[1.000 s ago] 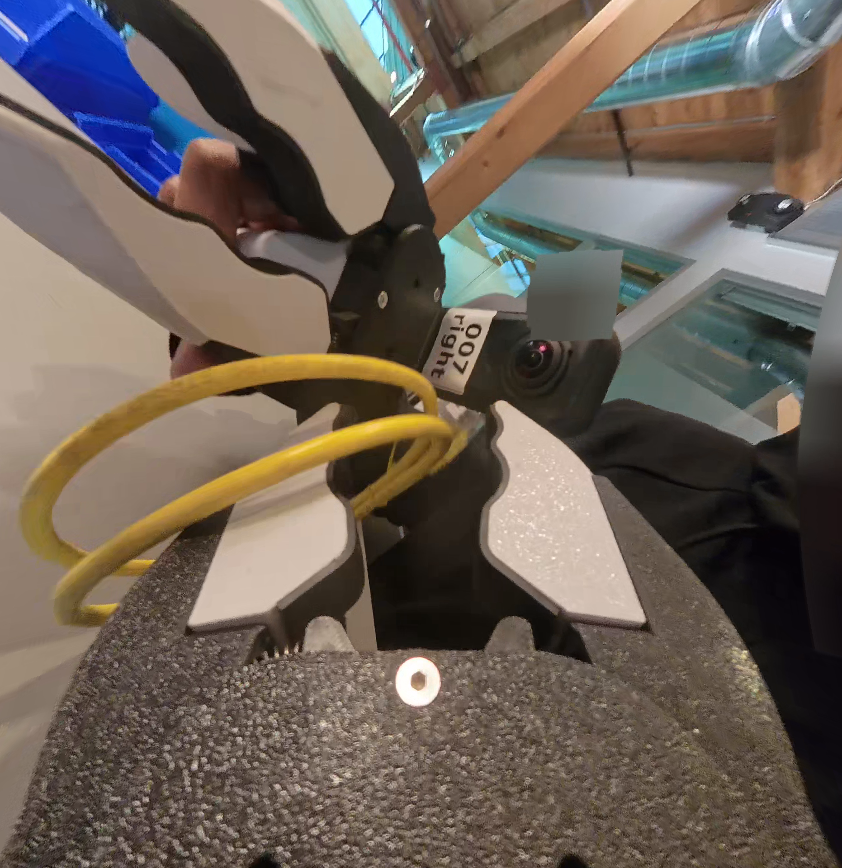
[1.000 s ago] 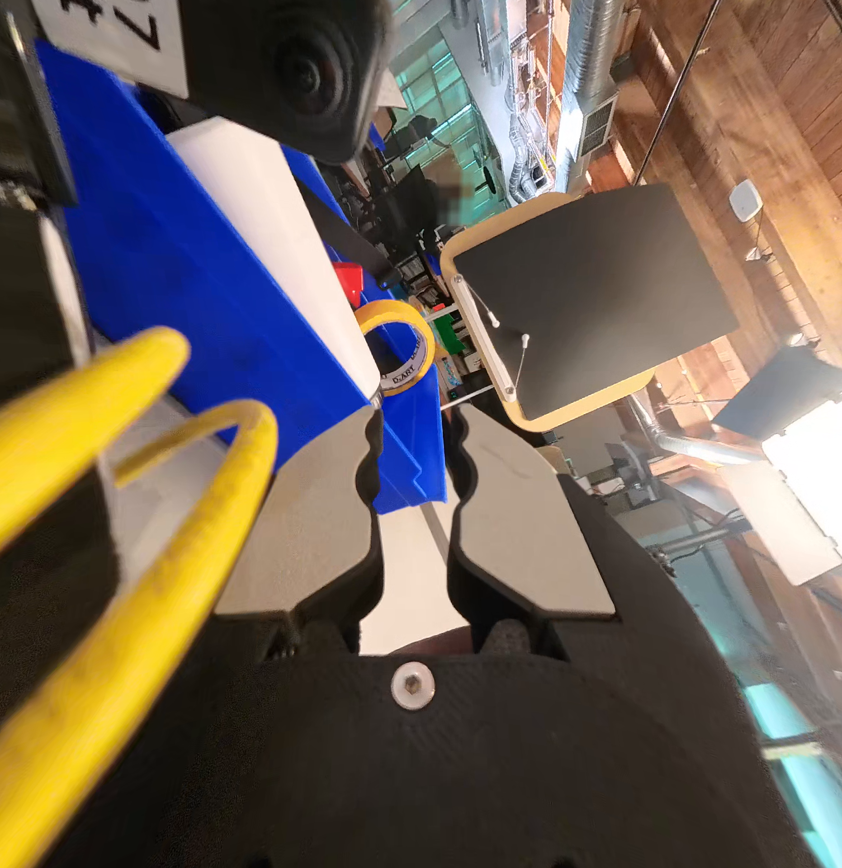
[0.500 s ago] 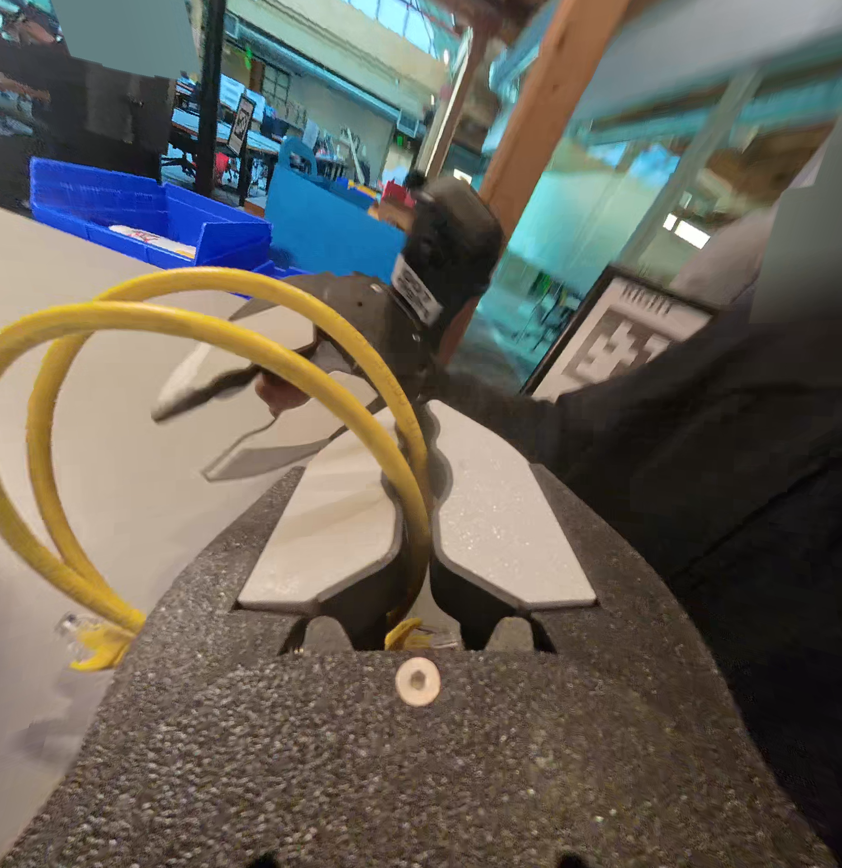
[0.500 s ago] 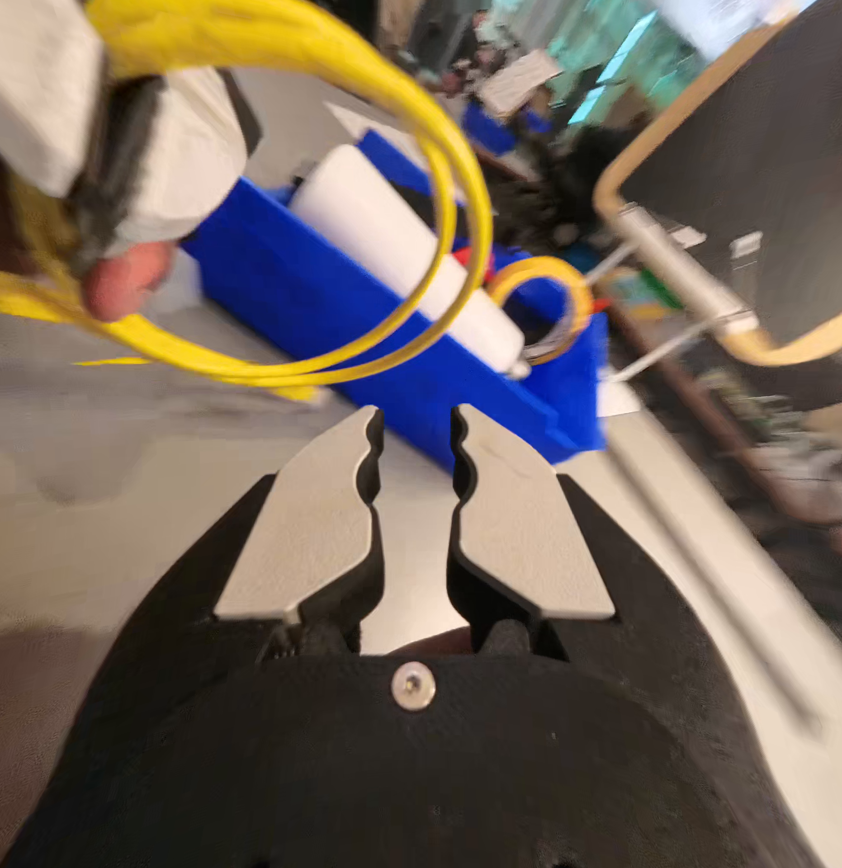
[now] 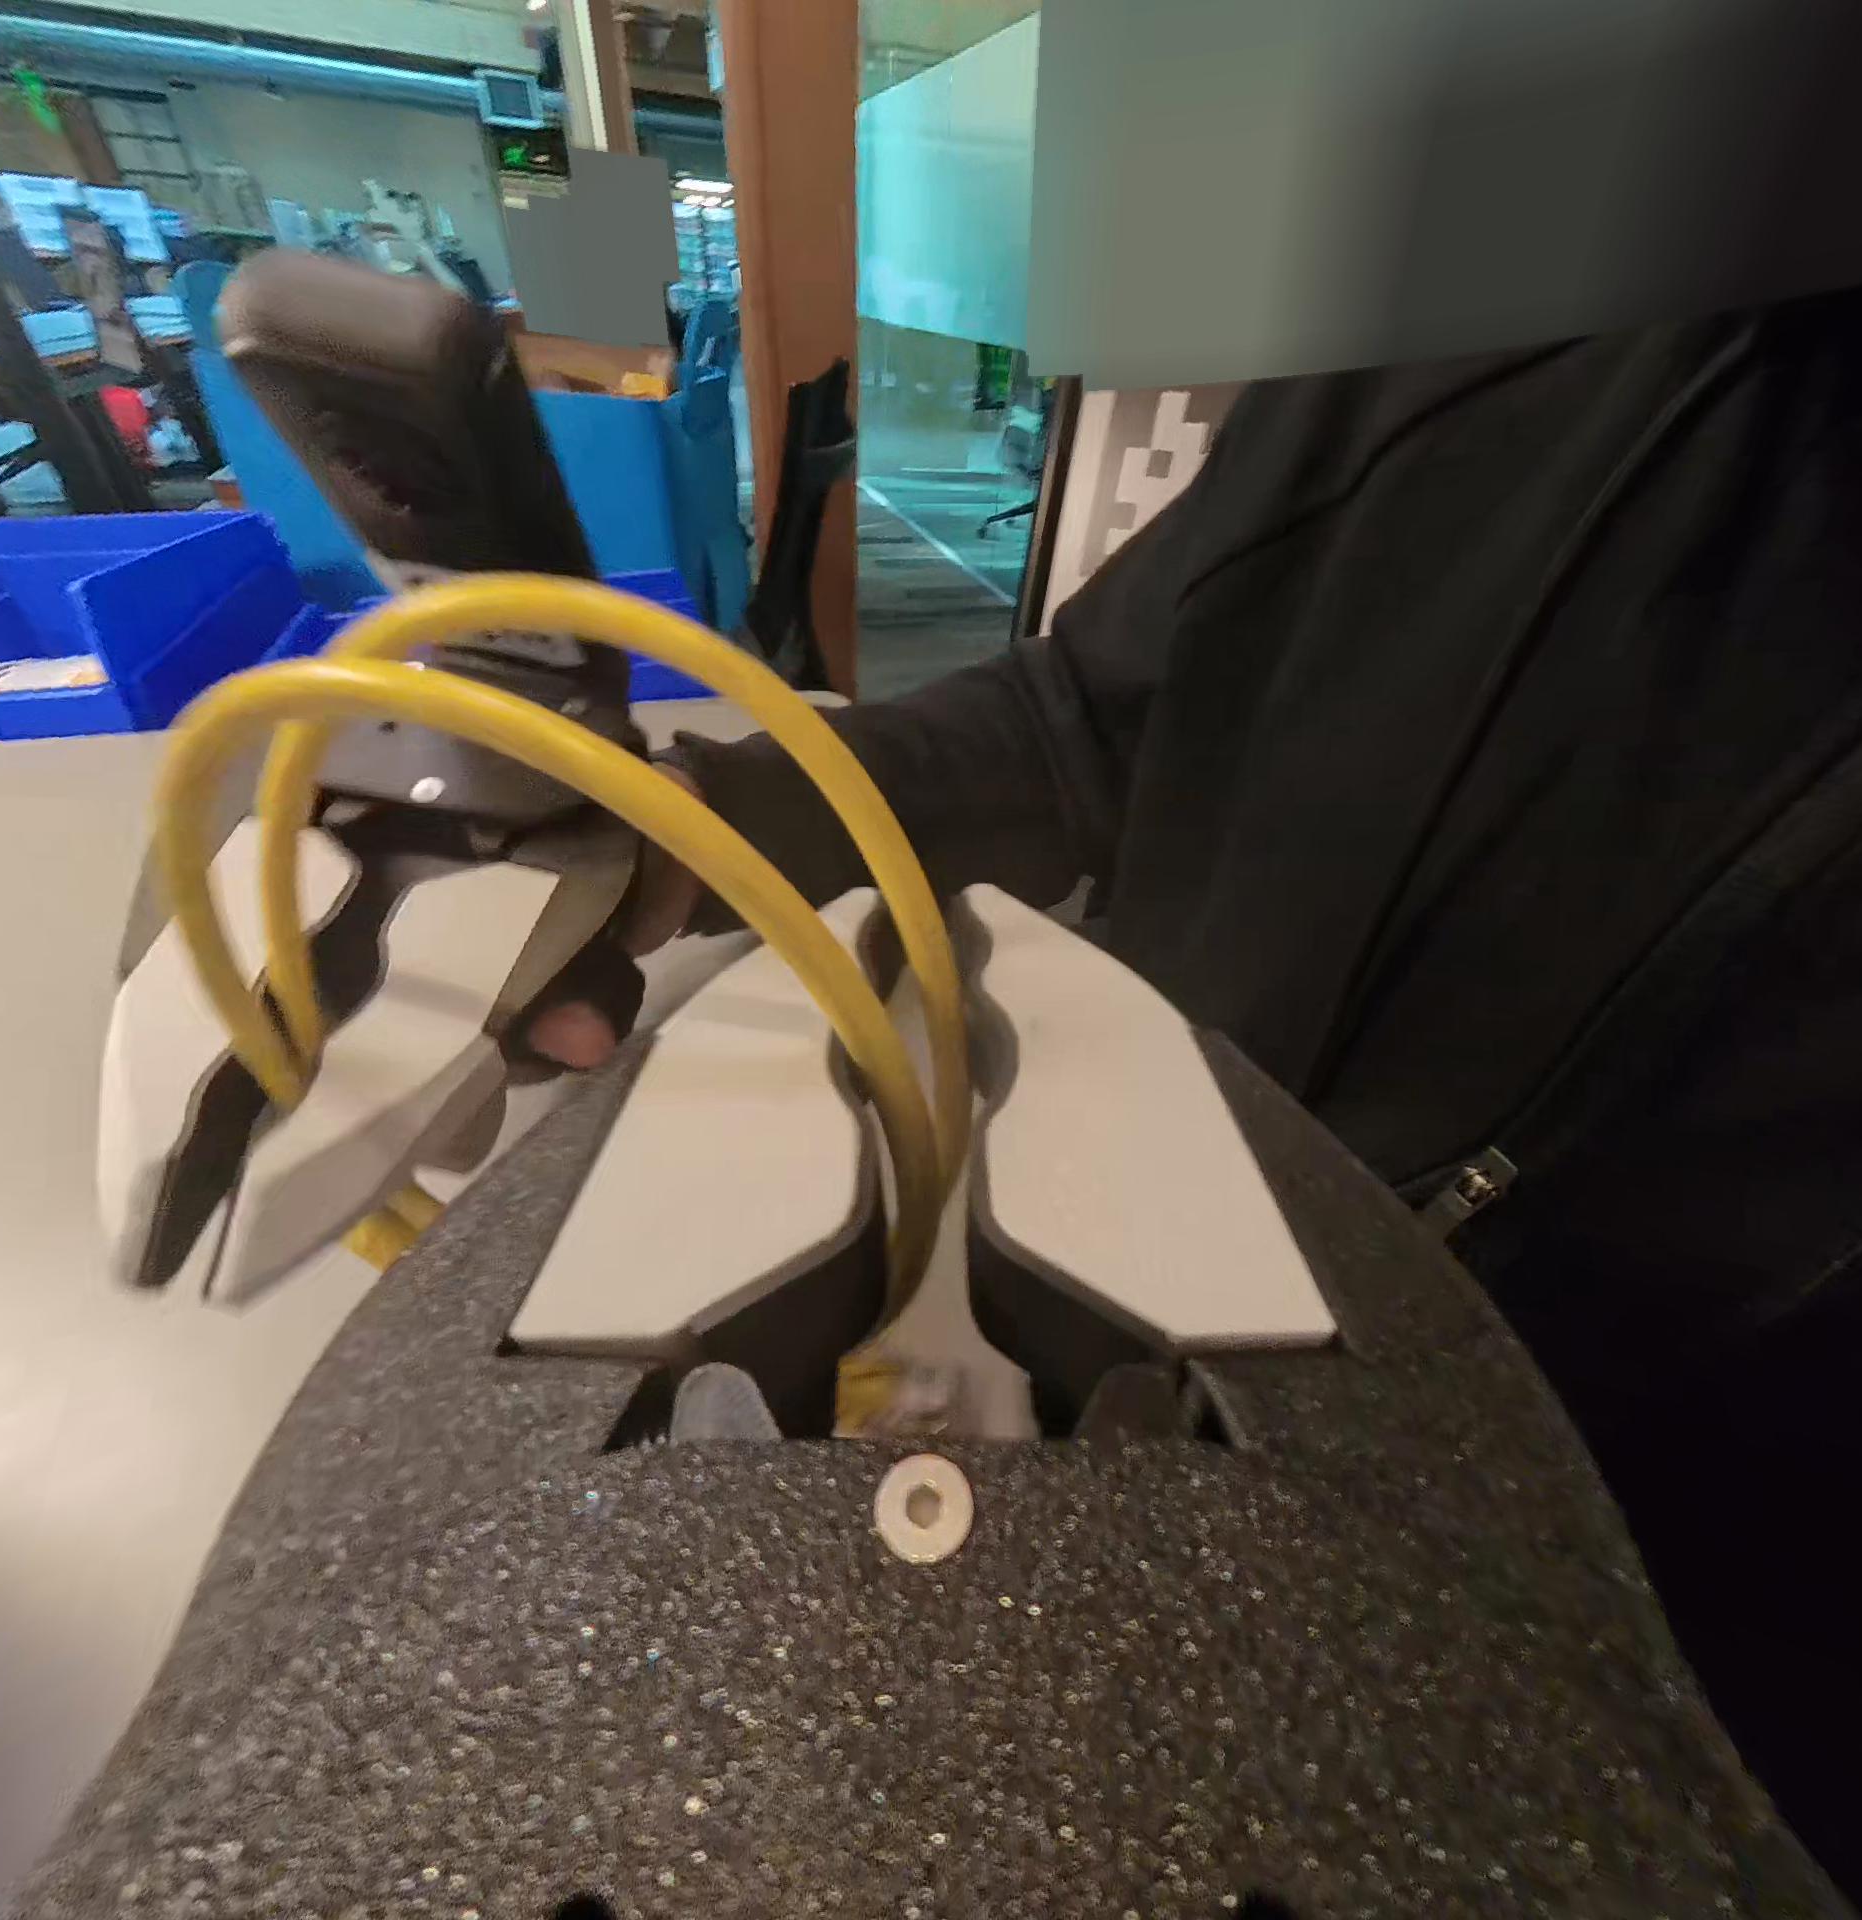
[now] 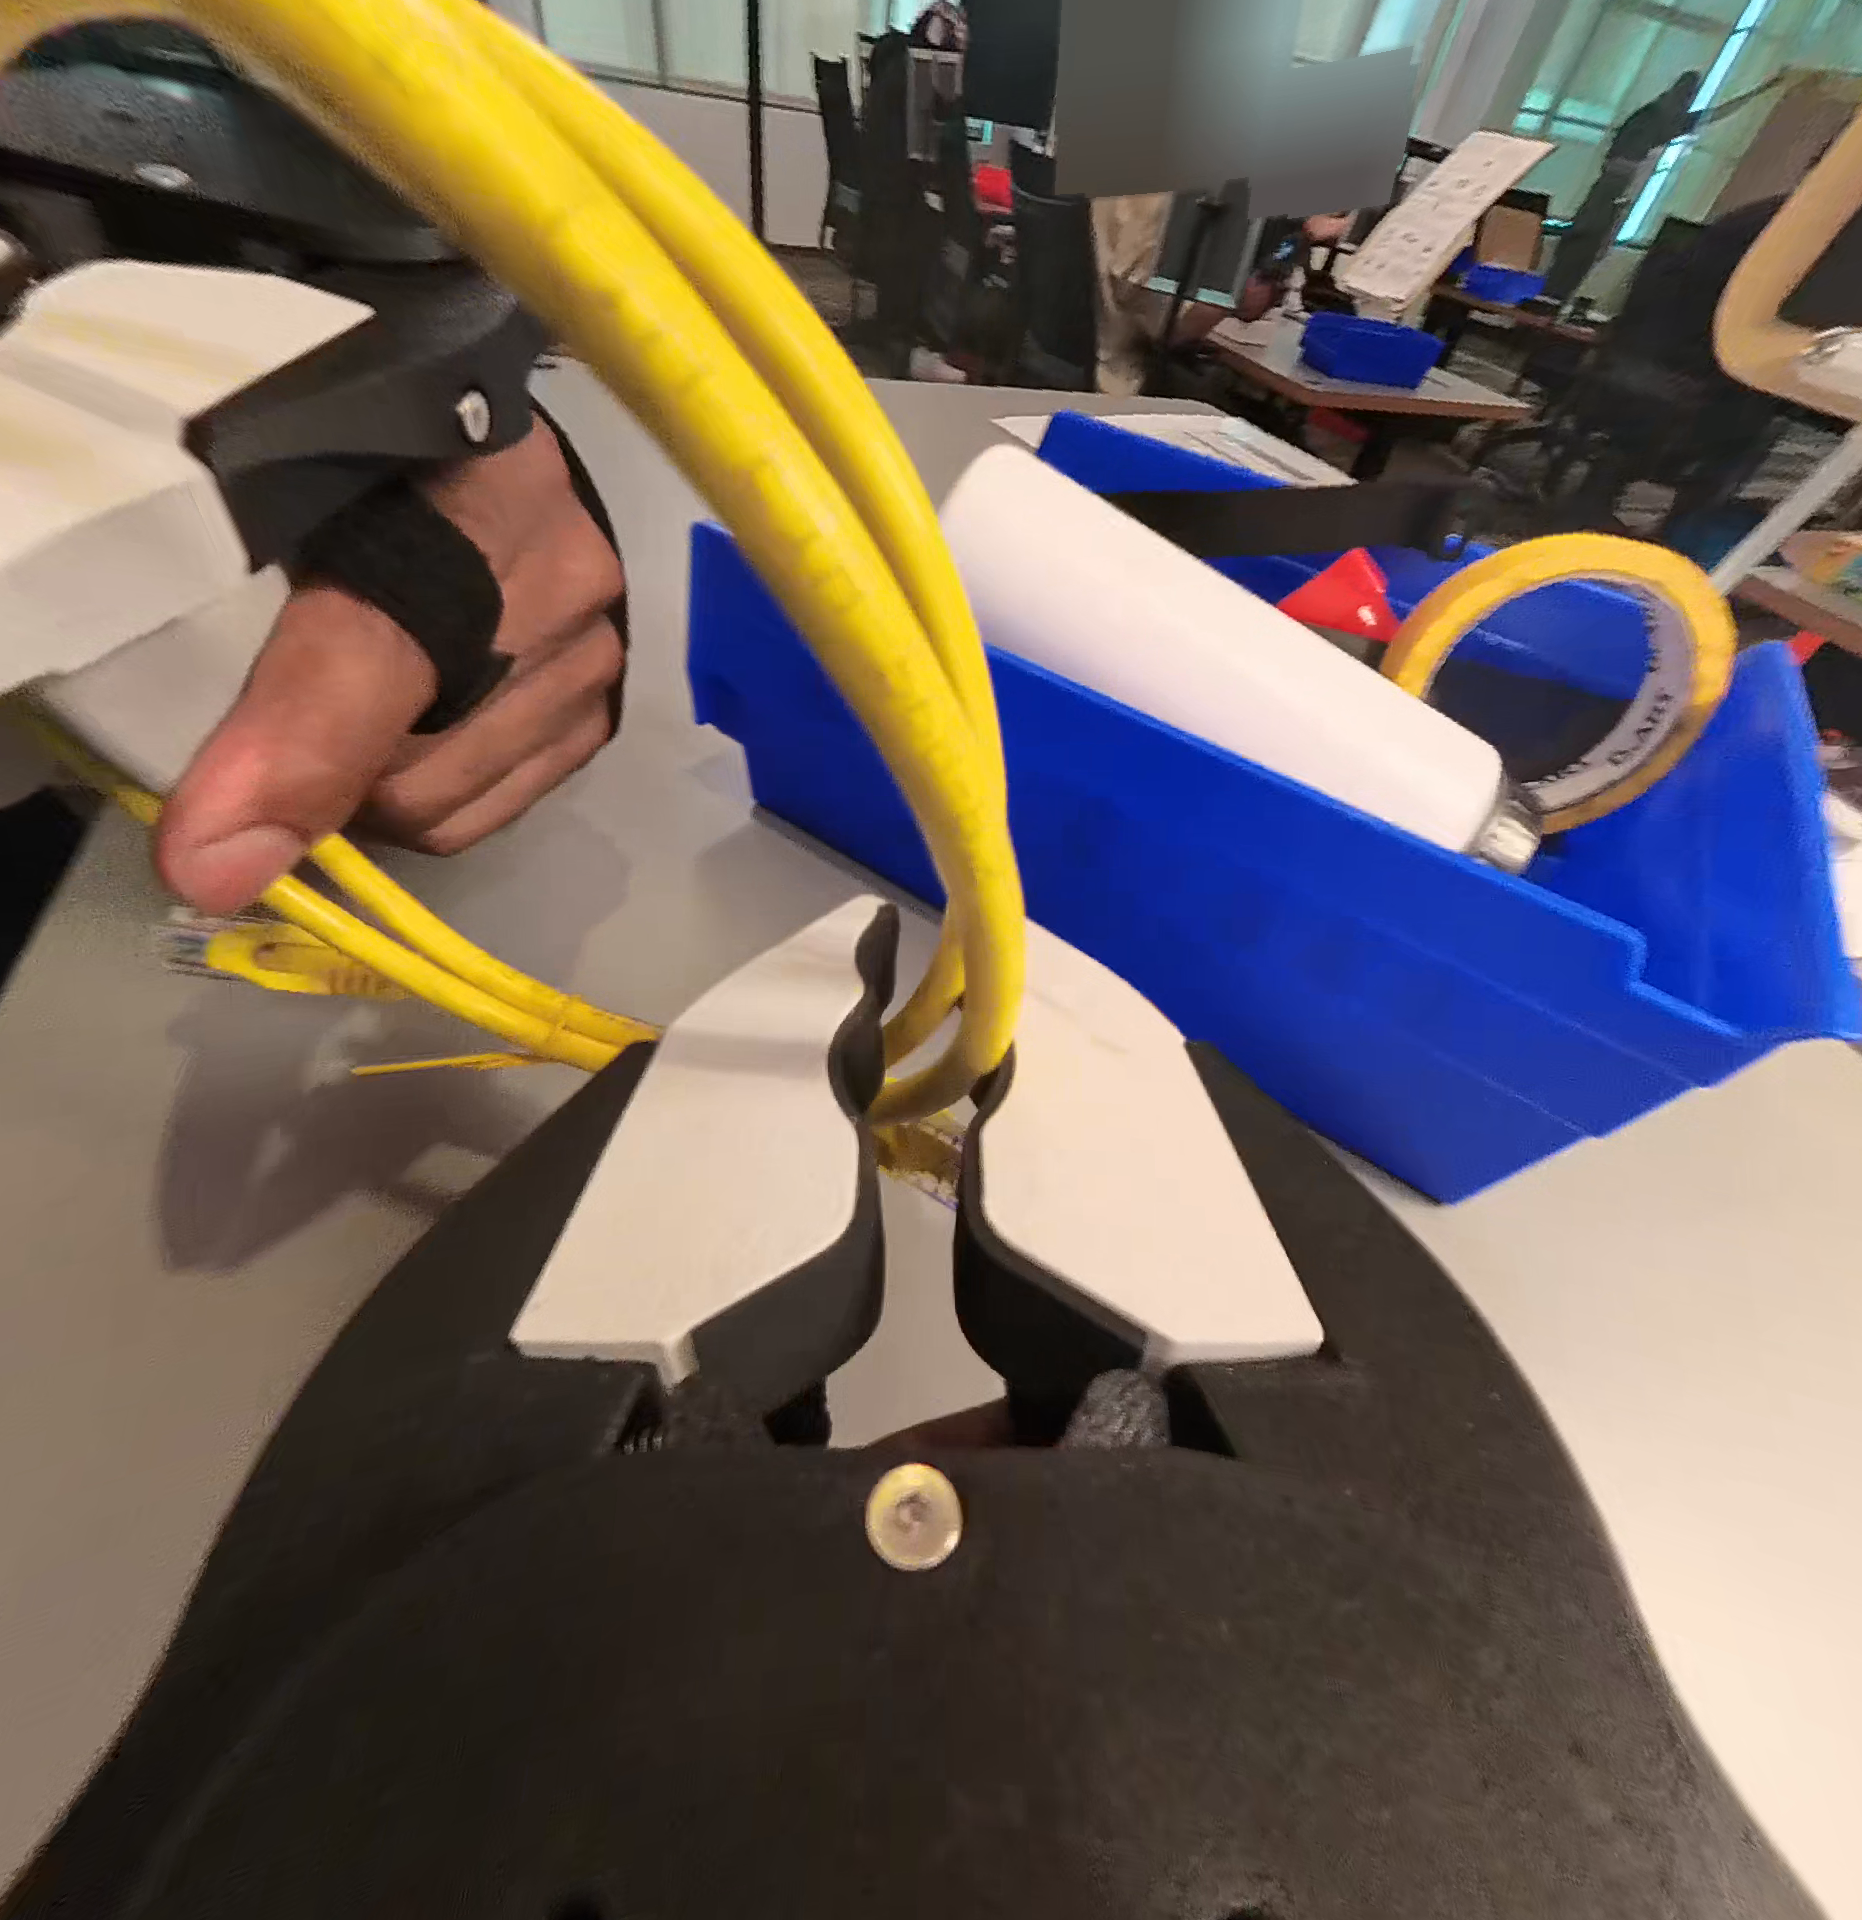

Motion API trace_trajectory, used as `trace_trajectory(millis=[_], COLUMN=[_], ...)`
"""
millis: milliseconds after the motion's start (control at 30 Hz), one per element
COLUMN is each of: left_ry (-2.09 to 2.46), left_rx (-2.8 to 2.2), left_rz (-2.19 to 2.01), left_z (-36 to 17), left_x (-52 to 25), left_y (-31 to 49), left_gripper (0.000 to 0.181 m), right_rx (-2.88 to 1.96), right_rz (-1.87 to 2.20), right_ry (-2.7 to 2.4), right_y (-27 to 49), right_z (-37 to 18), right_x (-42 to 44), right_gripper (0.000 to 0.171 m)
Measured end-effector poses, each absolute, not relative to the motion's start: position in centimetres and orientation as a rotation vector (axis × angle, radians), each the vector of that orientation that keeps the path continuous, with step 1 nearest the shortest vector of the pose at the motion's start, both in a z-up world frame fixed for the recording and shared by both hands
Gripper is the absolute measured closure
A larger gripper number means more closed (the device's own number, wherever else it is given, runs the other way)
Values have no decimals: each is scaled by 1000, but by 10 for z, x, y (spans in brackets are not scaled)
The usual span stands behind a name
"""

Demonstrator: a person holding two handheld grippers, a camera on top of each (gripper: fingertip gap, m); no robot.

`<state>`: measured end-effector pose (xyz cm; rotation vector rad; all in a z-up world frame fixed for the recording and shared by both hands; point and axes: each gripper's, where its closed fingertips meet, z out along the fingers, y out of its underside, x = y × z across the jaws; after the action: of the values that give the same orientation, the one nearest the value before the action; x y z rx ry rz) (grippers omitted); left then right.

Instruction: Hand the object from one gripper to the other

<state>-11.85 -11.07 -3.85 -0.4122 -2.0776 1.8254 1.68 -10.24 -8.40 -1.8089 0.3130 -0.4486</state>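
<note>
The yellow cable (image 6: 802, 436), coiled in loops, hung above the grey table (image 6: 1633, 1403), gripped at both ends of its arc. The right gripper (image 6: 922, 1039) had its fingers clamped on the strands near a plug. The left gripper (image 5: 911, 997) likewise pinched the loops, which arched away toward ten o'clock. At two o'clock in the right wrist view sat a blue bin (image 6: 1270, 935) holding a white roll (image 6: 1197, 634) and a yellow tape ring (image 6: 1592, 644) (its printed core lettering is left unquoted).
</note>
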Motion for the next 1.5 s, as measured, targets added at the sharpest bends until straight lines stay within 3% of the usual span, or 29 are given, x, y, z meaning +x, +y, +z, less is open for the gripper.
trace_trajectory(millis=[67, 133, 300, 533, 900, 967, 1033, 1067, 1133, 1233, 1500], left_ry=[-2151, -2258, -2393, -2083, -2107, -2089, -2034, -2042, -2038, -2053, -2105], left_rx=[-346, -301, -71, 450, 479, 440, 363, 364, 369, 430, 530], left_rz=[1768, 1708, 1711, 1742, 1624, 1560, 1516, 1528, 1565, 1615, 1565], left_z=[-43, -50, -53, -40, -64, -68, -66, -66, -63, -61, -81], left_x=[-109, -97, -60, -18, -25, -35, -47, -46, -44, -36, -40], left_y=[-109, -106, -100, -99, -111, -112, -111, -110, -111, -113, -127], left_gripper=[136, 117, 102, 105, 110, 122, 160, 168, 171, 171, 173], right_rx=[-1808, -1819, -1757, -1449, -1207, -1193, -1202, -1205, -1222, -1304, -1463], right_rz=[-605, -812, -1364, -1736, -1394, -1363, -1366, -1371, -1366, -1382, -1343], right_ry=[326, 331, 208, -77, -169, -179, -182, -173, -132, -74, -133], right_y=[-117, -135, -167, -164, -120, -113, -110, -111, -119, -135, -147], right_z=[-78, -72, -43, 6, 29, 29, 27, 26, 25, 18, 0], right_x=[29, 43, 56, 22, -30, -35, -35, -33, -26, -10, -9], right_gripper=[168, 168, 167, 169, 170, 170, 170, 170, 166, 145, 127])
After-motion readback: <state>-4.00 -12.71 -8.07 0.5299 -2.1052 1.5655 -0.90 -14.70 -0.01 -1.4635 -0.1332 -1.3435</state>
